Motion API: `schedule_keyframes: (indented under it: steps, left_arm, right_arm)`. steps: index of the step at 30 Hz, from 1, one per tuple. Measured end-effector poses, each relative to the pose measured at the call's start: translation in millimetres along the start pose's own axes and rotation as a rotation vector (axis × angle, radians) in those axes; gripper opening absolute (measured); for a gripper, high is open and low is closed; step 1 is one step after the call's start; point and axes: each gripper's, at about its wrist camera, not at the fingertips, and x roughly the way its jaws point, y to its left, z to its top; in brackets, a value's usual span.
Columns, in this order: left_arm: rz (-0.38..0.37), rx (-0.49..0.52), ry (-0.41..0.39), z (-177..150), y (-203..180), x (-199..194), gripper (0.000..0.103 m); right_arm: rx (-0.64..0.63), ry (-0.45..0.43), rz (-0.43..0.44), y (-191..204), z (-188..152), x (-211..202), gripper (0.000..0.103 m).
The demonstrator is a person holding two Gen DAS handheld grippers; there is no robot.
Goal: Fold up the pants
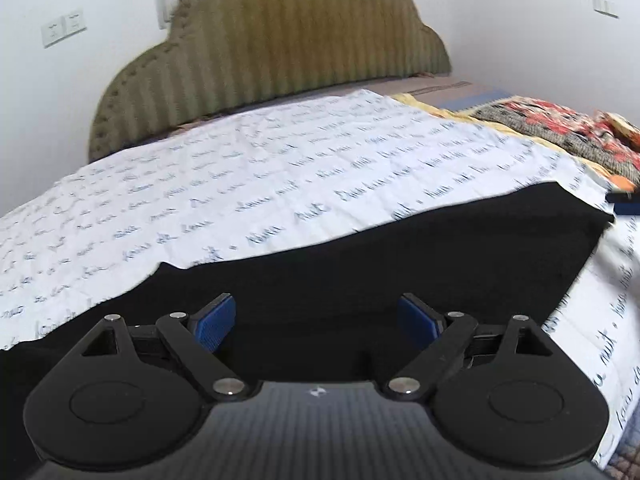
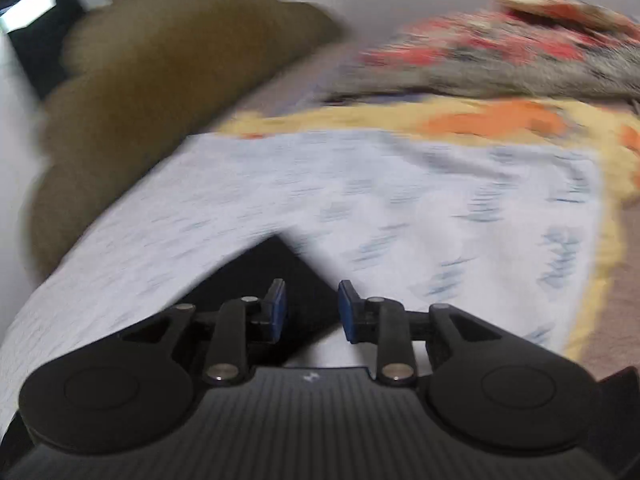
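Black pants [image 1: 360, 248] lie flat across a white sheet with blue handwriting print [image 1: 240, 176] on a bed. My left gripper [image 1: 316, 320] hovers over the near part of the pants, its blue pads [image 1: 212, 324] spread wide with nothing between them. The right wrist view is blurred. In it a pointed corner of the black pants [image 2: 276, 264] lies just ahead of my right gripper [image 2: 312, 312]. That gripper's blue pads [image 2: 348, 312] stand a small gap apart and pinch no cloth. A dark blue tip [image 1: 624, 204] shows at the pants' far right corner.
An olive padded headboard [image 1: 272, 52] rises behind the bed against a white wall. A red floral blanket [image 1: 568, 128] and a yellow-and-orange cloth [image 2: 500, 120] are bunched at the bed's right side. The sheet's edge drops off at the right [image 1: 612, 320].
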Motion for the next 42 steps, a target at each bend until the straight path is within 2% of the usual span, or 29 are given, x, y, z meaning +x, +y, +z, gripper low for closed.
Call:
schedule_keyframes:
  steps: [2, 3, 4, 6, 8, 9, 10, 11, 14, 20, 23, 25, 27, 29, 33, 38, 40, 41, 42]
  left_arm:
    - [-0.006, -0.027, -0.001, 1.3, 4.8, -0.5, 0.089]
    - [-0.009, -0.037, 0.001, 1.5, 6.7, -0.9, 0.089]
    - [-0.012, -0.041, 0.005, 1.3, 7.1, -1.2, 0.089]
    - [-0.015, -0.027, 0.010, -0.2, 6.1, -3.2, 0.089]
    - [-0.003, -0.003, 0.007, -2.4, 3.3, -5.9, 0.089]
    - [0.002, 0.005, 0.006, -3.3, 2.7, -6.8, 0.089]
    - [0.005, 0.008, 0.007, -4.4, 2.5, -7.0, 0.089]
    - [0.006, 0.004, 0.010, -5.1, 2.7, -6.8, 0.089]
    - [-0.006, -0.019, 0.020, -6.6, 3.1, -5.5, 0.089]
    - [-0.007, -0.008, 0.030, -8.4, -1.0, -4.5, 0.089]
    - [-0.021, -0.006, 0.040, -9.9, -2.7, -4.3, 0.089]
    - [-0.019, 0.006, 0.034, -10.9, -5.1, -5.7, 0.089]
    - [-0.017, 0.009, 0.040, -10.8, -6.9, -4.1, 0.089]
    - [-0.024, 0.012, 0.042, -11.0, -7.8, -4.3, 0.089]
    - [-0.019, 0.004, 0.046, -10.0, -9.0, -2.0, 0.089]
    - [-0.026, 0.006, 0.045, -9.2, -11.1, -3.1, 0.089]
    - [-0.032, 0.006, 0.046, -9.0, -12.1, -4.0, 0.089]
    - [-0.035, 0.010, 0.044, -9.1, -12.3, -4.9, 0.089]
    - [-0.033, 0.016, 0.041, -9.3, -13.0, -6.2, 0.089]
  right_arm:
    - [-0.042, 0.086, 0.149, 31.2, -27.7, 1.3, 0.029]
    - [-0.073, 0.121, 0.191, 46.6, -43.1, 3.5, 0.029]
    - [-0.125, 0.136, 0.194, 60.9, -56.4, 4.5, 0.029]
    - [-0.400, 0.094, 0.094, 99.0, -84.5, 2.8, 0.029]
    - [-0.819, -0.019, -0.083, 137.6, -120.7, 0.7, 0.033]
    - [-1.016, -0.068, -0.139, 151.2, -139.6, 1.3, 0.033]
    - [-1.147, -0.092, -0.153, 159.7, -153.0, 1.7, 0.033]
    - [-1.218, -0.097, -0.145, 165.6, -160.5, 2.1, 0.033]
    - [-1.242, -0.049, -0.085, 173.3, -163.6, 7.0, 0.032]
    - [-1.288, 0.003, -0.110, 176.5, -163.7, 19.0, 0.031]
    - [-1.274, 0.032, -0.095, 174.4, -163.2, 19.5, 0.032]
    - [-1.220, 0.043, -0.065, 171.9, -155.9, 16.5, 0.032]
    - [-1.177, 0.063, -0.050, 167.5, -150.2, 19.7, 0.037]
    - [-1.230, 0.069, -0.055, 167.0, -152.1, 17.2, 0.037]
    - [-1.244, 0.073, -0.058, 165.4, -155.3, 21.3, 0.039]
    - [-1.391, 0.033, -0.062, 172.5, -169.5, 26.4, 0.043]
    - [-1.342, 0.083, -0.006, 172.6, -161.9, 34.2, 0.033]
    - [-1.288, 0.125, 0.037, 170.8, -154.7, 37.2, 0.016]
    - [-1.251, 0.141, 0.054, 169.6, -150.1, 37.9, 0.011]
